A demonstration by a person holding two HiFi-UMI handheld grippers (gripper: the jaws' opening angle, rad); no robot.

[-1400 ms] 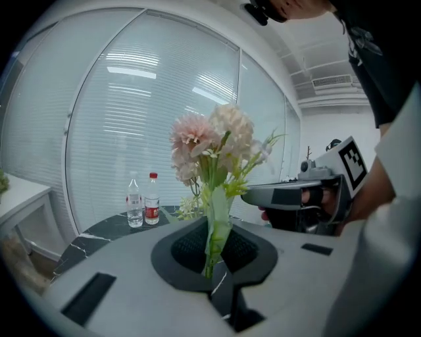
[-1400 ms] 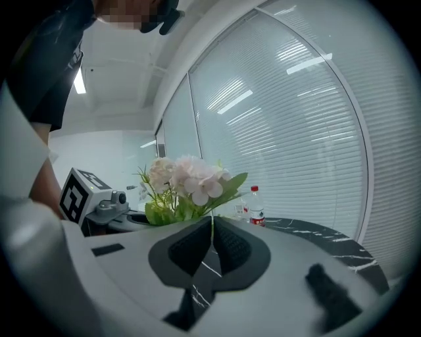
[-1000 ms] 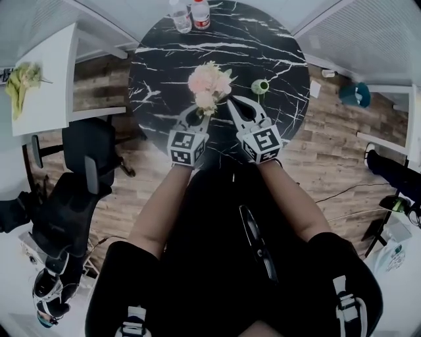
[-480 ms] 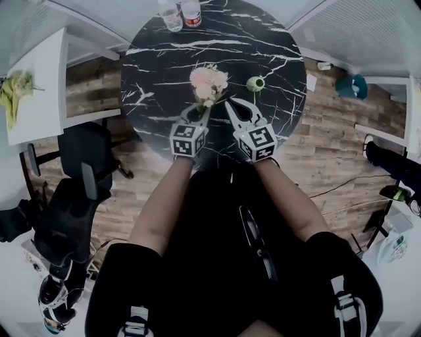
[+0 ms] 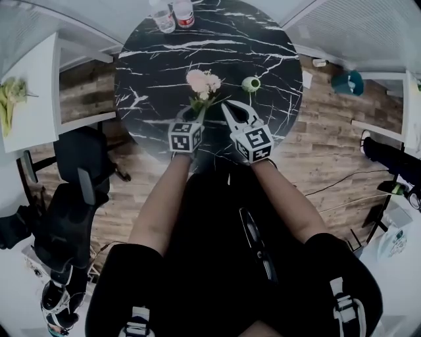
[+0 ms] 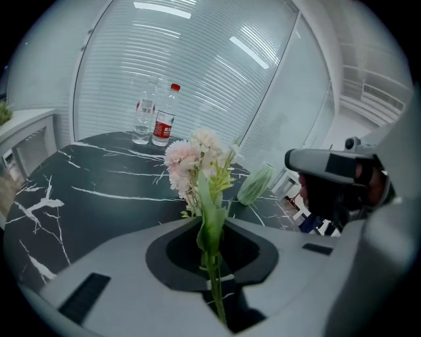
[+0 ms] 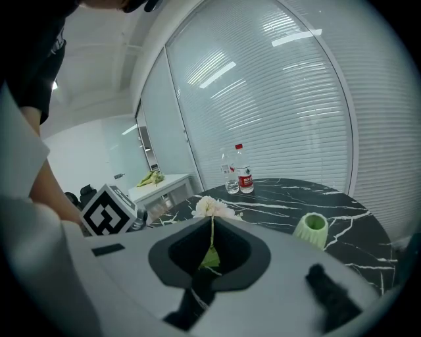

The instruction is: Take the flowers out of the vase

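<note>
A small bunch of pale pink and white flowers hangs just above the black marble table. My left gripper is shut on its green stems, which run up between the jaws. The green ribbed vase stands empty on the table to the right of the flowers. My right gripper sits beside the left one with its jaws together, pointing at the flowers. Whether a stem reaches into it I cannot tell.
Two water bottles stand at the table's far edge. A white desk with green stalks is at the left, with a black office chair in front of it. Wooden floor surrounds the table.
My left gripper has sunk towards the table with the flowers in it. The right gripper has come down a little beside it.
</note>
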